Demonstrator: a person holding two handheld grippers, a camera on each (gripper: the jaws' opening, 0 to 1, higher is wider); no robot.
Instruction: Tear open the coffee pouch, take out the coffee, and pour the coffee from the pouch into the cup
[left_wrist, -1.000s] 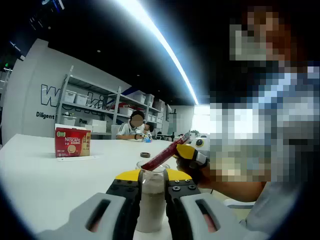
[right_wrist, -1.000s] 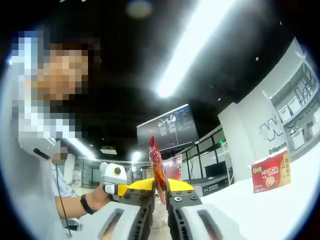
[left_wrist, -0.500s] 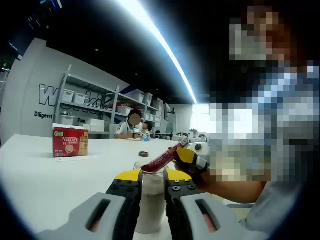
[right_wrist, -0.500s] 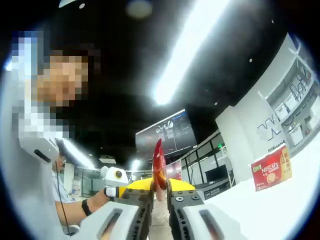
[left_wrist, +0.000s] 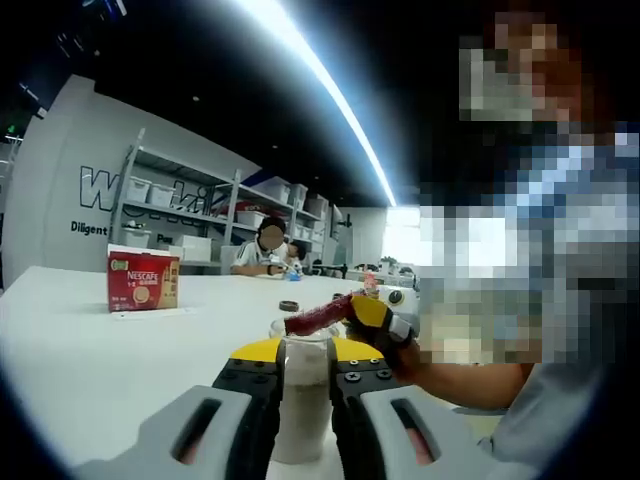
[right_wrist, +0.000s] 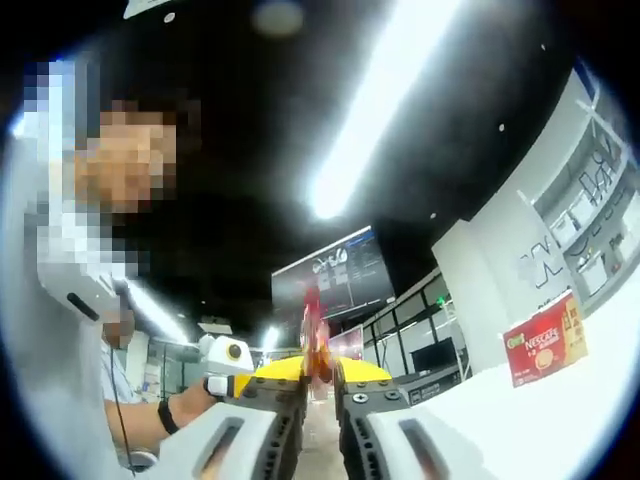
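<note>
Tipped lower than a second ago: coffee pouch (left_wrist: 318, 318) now nearly level, mouth over the cup (left_wrist: 300, 395). Clamped in the right gripper (right_wrist: 320, 383), blurred red sachet between closed jaws. Left gripper (left_wrist: 300, 375) jaws shut around the clear cup, powder inside, on the white table (left_wrist: 90, 360). Pouring under way; next, probably tilt further, mouth kept above the rim. Nescafé box (left_wrist: 143, 281) well apart.

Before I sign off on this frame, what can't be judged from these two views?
- Left gripper view: the cup's base and lower sides, hidden between the left gripper's jaws.
- Right gripper view: the coffee pouch is motion-blurred, so its print and torn end are unreadable.
- Left gripper view: whether powder is falling from the pouch; too small.
</note>
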